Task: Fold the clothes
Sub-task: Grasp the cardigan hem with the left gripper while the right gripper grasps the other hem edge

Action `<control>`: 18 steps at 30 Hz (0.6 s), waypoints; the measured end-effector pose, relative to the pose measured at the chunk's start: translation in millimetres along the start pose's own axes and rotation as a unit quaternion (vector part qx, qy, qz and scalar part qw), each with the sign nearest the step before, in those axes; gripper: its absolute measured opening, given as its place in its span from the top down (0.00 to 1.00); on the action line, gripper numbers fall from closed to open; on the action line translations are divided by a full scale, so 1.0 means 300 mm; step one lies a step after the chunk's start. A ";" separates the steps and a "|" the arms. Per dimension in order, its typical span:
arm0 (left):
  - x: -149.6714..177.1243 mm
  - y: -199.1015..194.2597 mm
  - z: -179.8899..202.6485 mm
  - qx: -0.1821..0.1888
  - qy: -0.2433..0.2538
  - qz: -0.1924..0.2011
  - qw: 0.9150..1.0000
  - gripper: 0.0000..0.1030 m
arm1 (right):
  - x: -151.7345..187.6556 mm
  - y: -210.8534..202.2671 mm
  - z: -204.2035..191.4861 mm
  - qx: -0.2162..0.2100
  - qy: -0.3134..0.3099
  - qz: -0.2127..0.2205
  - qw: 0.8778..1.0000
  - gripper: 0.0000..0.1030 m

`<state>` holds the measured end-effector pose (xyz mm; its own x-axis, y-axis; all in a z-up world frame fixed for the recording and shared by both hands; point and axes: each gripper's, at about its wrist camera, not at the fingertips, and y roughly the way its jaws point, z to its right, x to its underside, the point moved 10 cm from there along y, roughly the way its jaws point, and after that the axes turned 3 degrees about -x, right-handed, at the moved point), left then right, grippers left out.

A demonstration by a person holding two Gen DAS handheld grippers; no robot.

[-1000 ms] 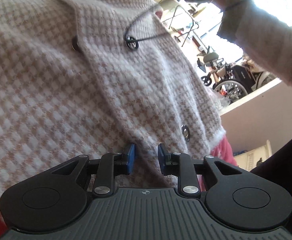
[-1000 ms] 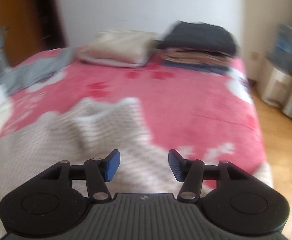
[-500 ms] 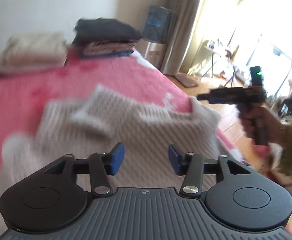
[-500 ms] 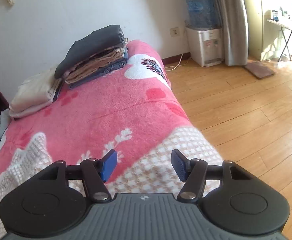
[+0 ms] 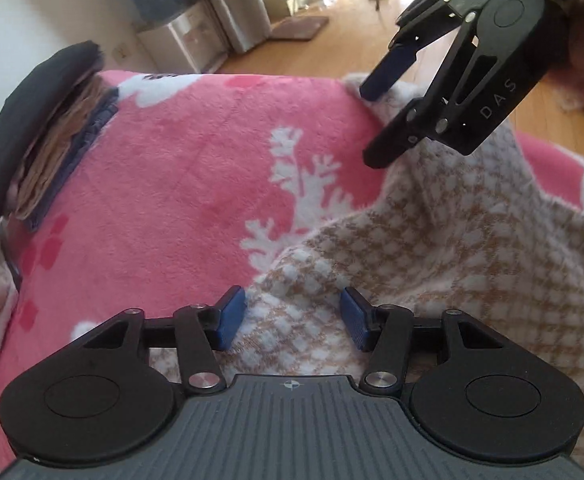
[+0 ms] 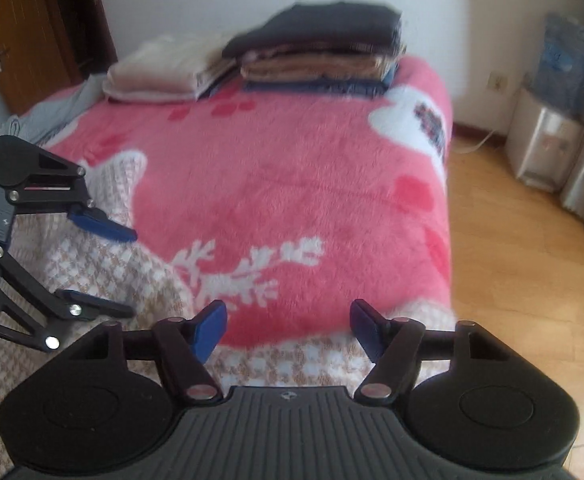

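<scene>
- On the pink bed blanket (image 5: 180, 168) lies the checked beige-and-white sweater (image 5: 471, 248), spread over the near corner of the bed.
- Left gripper (image 5: 293, 317) hovers low over the sweater's edge, fingers wide apart, gripping nothing.
- Right gripper (image 6: 288, 328) hangs over the sweater's far corner by the bed edge, fingers likewise spread and empty.
- Folded clothes stack (image 6: 323, 56) sits at the far end of the bed, beside a cream pile (image 6: 164, 70).

The sweater (image 5: 431, 248) under the left gripper (image 5: 292, 316) has tan and white checks. The blanket (image 5: 180, 160) ahead is pink with white flowers. Gripper pads (image 5: 230, 318) are blue.
</scene>
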<state>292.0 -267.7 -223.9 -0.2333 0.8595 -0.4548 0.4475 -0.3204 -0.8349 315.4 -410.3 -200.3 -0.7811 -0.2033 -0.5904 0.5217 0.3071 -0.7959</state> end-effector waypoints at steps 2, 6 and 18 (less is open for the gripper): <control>0.007 -0.006 0.008 -0.007 0.000 0.012 1.000 0.74 | 0.053 -0.009 0.000 0.001 -0.020 -0.025 0.999 0.49; 0.024 -0.040 -0.036 -0.024 -0.027 0.038 0.999 0.93 | 0.158 -0.138 -0.011 -0.003 -0.030 -0.033 0.999 0.71; 0.004 -0.090 -0.121 -0.039 -0.168 0.104 0.980 0.96 | 0.360 -0.316 0.150 0.025 0.221 0.052 0.974 0.81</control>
<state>310.9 -243.4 -190.8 -0.3949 0.5950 -0.7001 0.5768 -0.4325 -0.6930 197.0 -503.2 -194.7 -0.7892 0.2495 -0.5611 0.6126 0.2571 -0.7474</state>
